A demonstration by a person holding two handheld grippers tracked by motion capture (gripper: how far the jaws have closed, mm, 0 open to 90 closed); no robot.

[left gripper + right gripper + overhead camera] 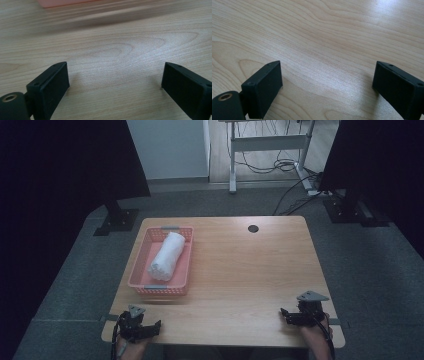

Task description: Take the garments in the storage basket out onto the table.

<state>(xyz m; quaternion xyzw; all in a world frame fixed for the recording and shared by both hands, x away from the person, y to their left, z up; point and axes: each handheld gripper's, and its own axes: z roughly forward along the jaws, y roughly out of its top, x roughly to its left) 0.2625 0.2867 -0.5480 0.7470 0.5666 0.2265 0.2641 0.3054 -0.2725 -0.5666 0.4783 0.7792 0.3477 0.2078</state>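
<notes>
A pale wood-grain surface [240, 270] stands on grey carpet in a dim room, with dark panels to either side and a desk frame with trailing cables behind it. At the near edge the left tongs [150, 327] rest low over the near-left corner, jaws spread wide with nothing between them; the left gripper view shows bare wood between its two black jaws and a blurred strip of pink at the top of the picture. The right tongs [286, 316] sit near the near-right corner, likewise wide apart and empty, and the right gripper view shows bare grain between the jaws. Each is held by a hand coming in from below. Outward from the left tongs, just ahead along the left side of the surface, lies a pink plastic basket [140, 265] with latticed walls, its long side running from near to far. Inside it is a rolled white towel [166, 256], its long axis running along the basket's length and leaning slightly, the near end toward the basket's left wall and the far end toward the middle. The left tongs are plainly the nearer; the right tongs are well apart from the basket, across the width of the surface. A small dark round grommet [253, 228] sits near the far edge.
</notes>
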